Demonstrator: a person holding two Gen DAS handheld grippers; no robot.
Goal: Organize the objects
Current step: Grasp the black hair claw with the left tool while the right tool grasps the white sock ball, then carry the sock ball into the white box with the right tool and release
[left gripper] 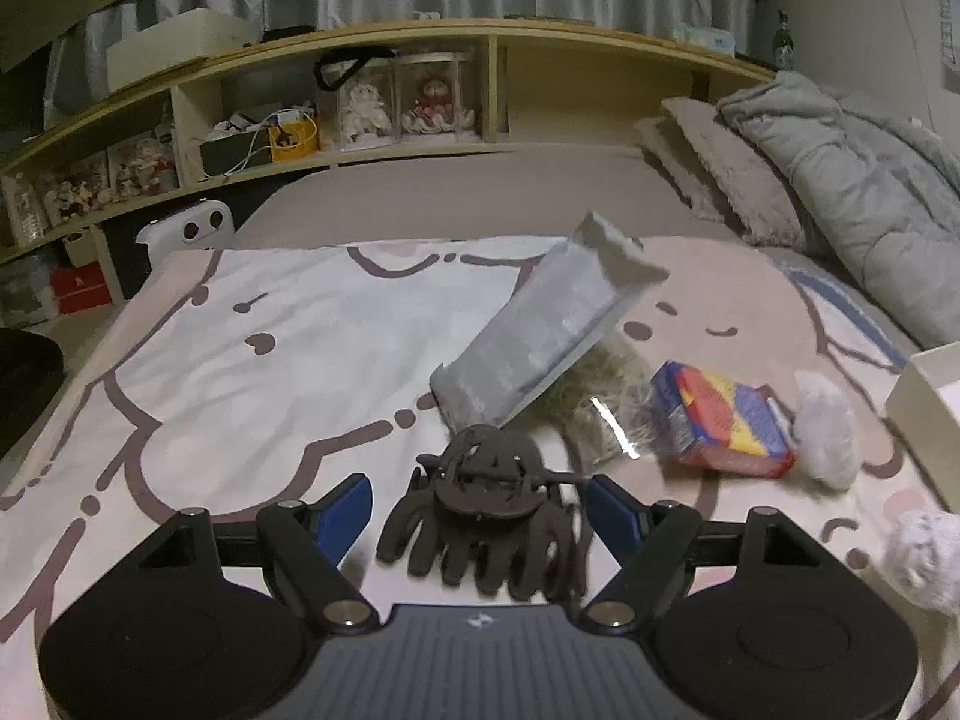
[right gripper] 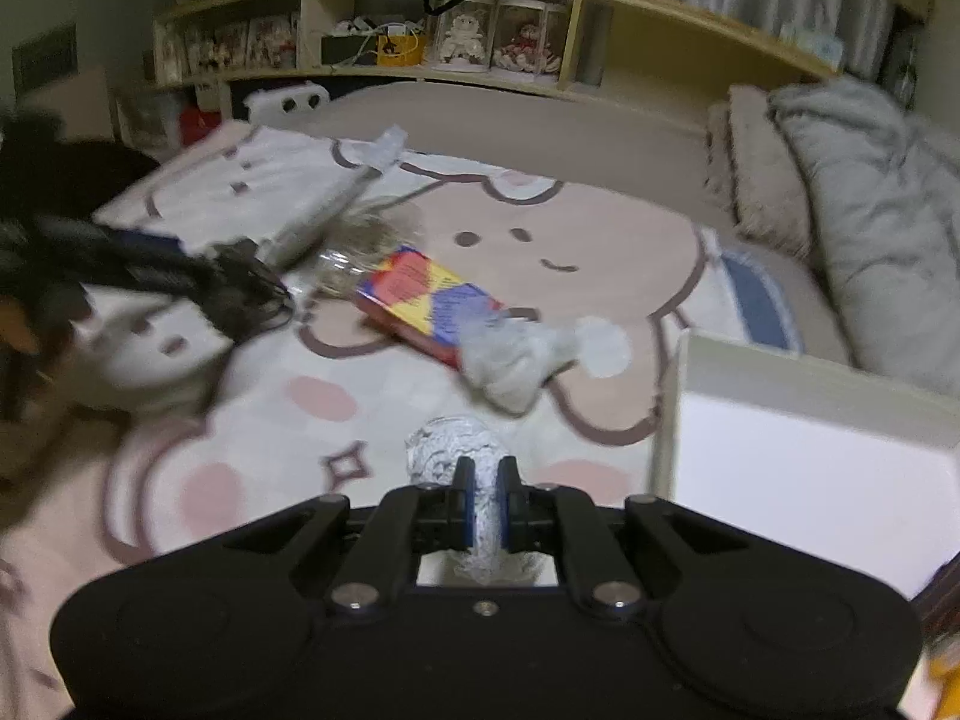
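On a bed spread with a cartoon-bear blanket [left gripper: 252, 324], a sorting job is under way. The right tongs [right gripper: 485, 480] pinch a crumpled white ball [right gripper: 447, 441], seemingly paper or tissue, their blue pads pressed tight against its lower part, so the wad bulges out above them. It hangs clear of the blanket, just left of an open white box [right gripper: 798, 468], which looks the likely place for it.

The left tongs [left gripper: 480, 510] stand spread, a blue pad on either side of a dark brown claw hair clip [left gripper: 486, 510] that lies on the blanket between them; neither pad appears to press on it. Judging by that straddle, the clip is next to be gripped.

The rest of the clutter waits in a loose heap just beyond the clip. A grey foil pouch [left gripper: 540, 336] leans at a slant, its sealed top raised, its foot close to the clip, apparently propped on a clear bag of dry greenish stuff [left gripper: 591, 402] under it. Beside that bag lies a small flat carton [left gripper: 720, 420] printed in red, blue and yellow. Touching its right end is a pale fluffy wad [left gripper: 825, 432], possibly cotton wool. The right wrist view is smeared by motion, so finer detail there cannot be told.
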